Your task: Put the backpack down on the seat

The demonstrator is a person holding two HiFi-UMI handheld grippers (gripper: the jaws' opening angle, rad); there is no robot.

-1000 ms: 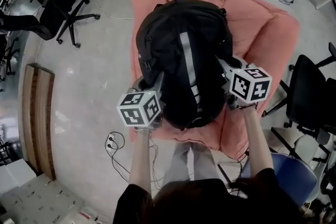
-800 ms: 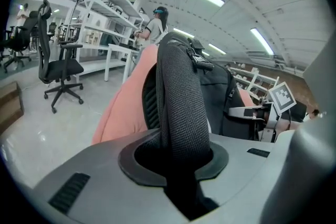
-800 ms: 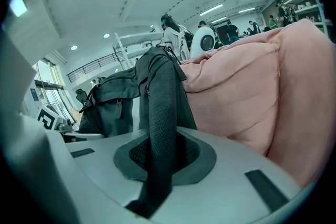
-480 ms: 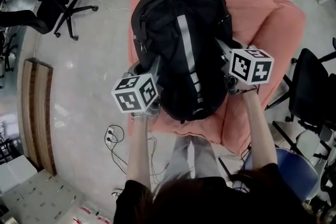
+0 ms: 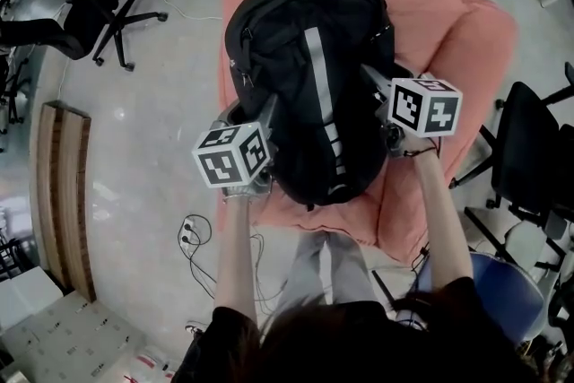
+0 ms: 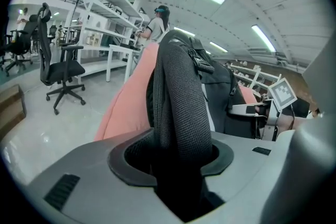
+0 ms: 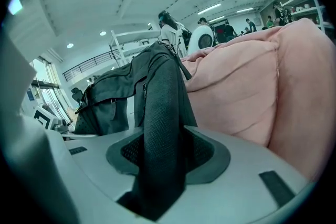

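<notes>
A black backpack (image 5: 305, 85) with a grey stripe lies on the pink cushioned seat (image 5: 448, 40). My left gripper (image 5: 258, 119) is at its left side, and a thick padded shoulder strap (image 6: 181, 102) runs up between the jaws. The right gripper (image 5: 372, 78) is at the backpack's right side, with a thinner black strap (image 7: 163, 113) hanging between its jaws. Both pairs of jaws are opening. Gaps show beside each strap, so the pads no longer press on them. In the gripper views, the left gripper (image 6: 176, 157) and right gripper (image 7: 163, 157) sit low against the seat.
A black office chair (image 5: 99, 9) stands at the far left and a wooden bench (image 5: 63, 193) lies on the floor left. A cable with a plug strip (image 5: 188, 238) lies near my feet. Another black chair (image 5: 529, 157) and a blue seat (image 5: 502, 300) crowd the right. People stand far off.
Over the last second the backpack and both grippers moved a little away from me onto the seat. The straps now sit looser between the jaws.
</notes>
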